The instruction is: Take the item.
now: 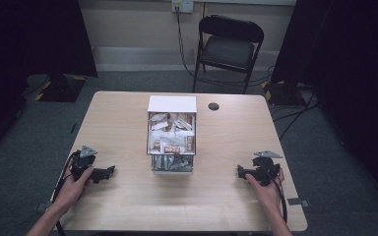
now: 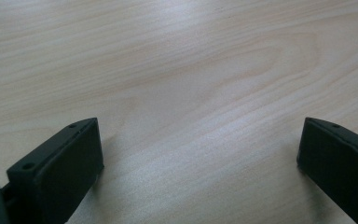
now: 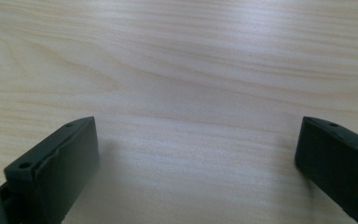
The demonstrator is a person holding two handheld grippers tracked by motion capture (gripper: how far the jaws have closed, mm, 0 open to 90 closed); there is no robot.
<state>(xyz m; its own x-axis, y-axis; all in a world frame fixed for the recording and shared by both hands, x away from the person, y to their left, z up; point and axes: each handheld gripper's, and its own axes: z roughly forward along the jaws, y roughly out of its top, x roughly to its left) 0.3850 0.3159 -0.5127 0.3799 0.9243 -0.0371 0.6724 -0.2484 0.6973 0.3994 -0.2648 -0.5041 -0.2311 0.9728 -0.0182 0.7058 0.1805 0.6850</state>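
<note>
Now both grippers' fingers wide apart; packet box between left gripper & right gripper.

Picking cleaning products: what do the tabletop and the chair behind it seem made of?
Table: pale wood or wood-look laminate, smooth with a soft sheen; grain lines show in both gripper views. Folding chair: dark metal frame, likely; black padded seat, perhaps vinyl.

My left tool looks down along its two black jaws, which stand wide apart with nothing between them. Beneath them lies the pale wood-grain worktop, bare and softly lit, with a faint shadow beside each jaw.
</note>
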